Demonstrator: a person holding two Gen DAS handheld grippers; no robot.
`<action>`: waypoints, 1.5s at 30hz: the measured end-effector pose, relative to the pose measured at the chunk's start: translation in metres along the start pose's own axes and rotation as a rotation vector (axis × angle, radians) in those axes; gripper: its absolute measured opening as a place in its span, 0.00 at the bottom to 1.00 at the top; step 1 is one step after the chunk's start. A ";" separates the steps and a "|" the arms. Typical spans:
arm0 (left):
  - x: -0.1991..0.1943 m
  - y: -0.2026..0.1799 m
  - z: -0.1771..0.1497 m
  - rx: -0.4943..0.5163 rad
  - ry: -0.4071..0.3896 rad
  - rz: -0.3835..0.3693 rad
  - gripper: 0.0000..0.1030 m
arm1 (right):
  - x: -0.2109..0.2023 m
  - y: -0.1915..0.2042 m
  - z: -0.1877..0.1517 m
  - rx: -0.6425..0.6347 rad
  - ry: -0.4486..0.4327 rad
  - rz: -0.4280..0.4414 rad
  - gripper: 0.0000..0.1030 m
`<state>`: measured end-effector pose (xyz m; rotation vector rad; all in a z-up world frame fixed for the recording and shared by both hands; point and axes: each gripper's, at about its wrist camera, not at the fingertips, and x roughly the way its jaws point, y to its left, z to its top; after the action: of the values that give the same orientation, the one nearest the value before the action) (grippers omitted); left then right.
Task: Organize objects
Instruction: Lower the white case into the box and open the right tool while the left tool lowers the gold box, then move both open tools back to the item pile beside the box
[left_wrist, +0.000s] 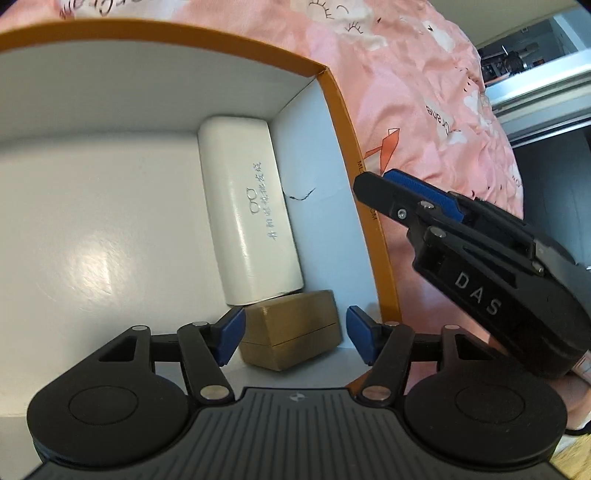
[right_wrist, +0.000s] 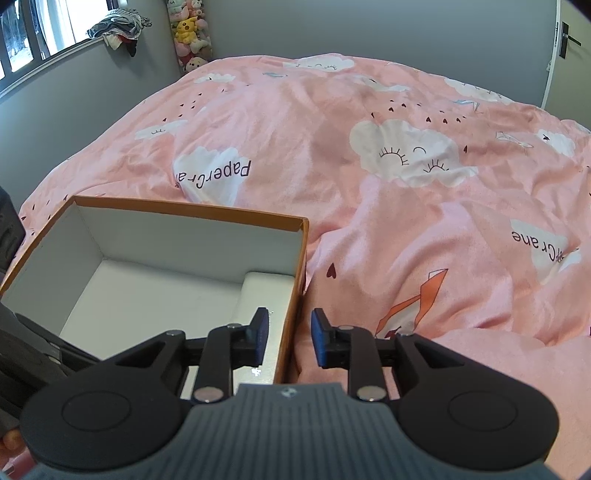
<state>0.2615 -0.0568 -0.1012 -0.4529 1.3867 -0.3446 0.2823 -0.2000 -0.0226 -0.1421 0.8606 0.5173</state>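
An open cardboard box (left_wrist: 369, 221) with orange rim and white inside lies on the pink bed. Inside it a white glasses case (left_wrist: 247, 210) lies along the right wall, with a small gold box (left_wrist: 291, 339) at its near end. My left gripper (left_wrist: 295, 336) is open, its blue pads on either side of the gold box, with a gap on the right. My right gripper (right_wrist: 288, 338) is open and straddles the box's right wall (right_wrist: 295, 295), one finger inside over the white case (right_wrist: 258, 295), one outside. The right gripper also shows in the left wrist view (left_wrist: 461, 236).
The pink cloud-print duvet (right_wrist: 369, 166) covers the bed around the box. Grey walls, a window sill with clothes (right_wrist: 118, 26) and plush toys (right_wrist: 188, 33) stand at the far end. The left half of the box floor (left_wrist: 92, 221) is bare.
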 end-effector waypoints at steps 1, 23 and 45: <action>-0.001 0.000 -0.001 0.008 0.000 0.004 0.55 | -0.001 0.000 0.000 -0.001 -0.003 -0.001 0.26; -0.081 -0.024 -0.055 0.234 -0.316 0.072 0.34 | -0.049 0.022 -0.015 0.003 -0.068 0.049 0.26; -0.094 0.031 -0.189 0.087 -0.183 0.136 0.34 | -0.098 0.098 -0.139 0.033 0.102 0.146 0.26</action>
<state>0.0597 -0.0032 -0.0588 -0.3085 1.2124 -0.2446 0.0856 -0.1968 -0.0310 -0.0766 0.9831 0.6360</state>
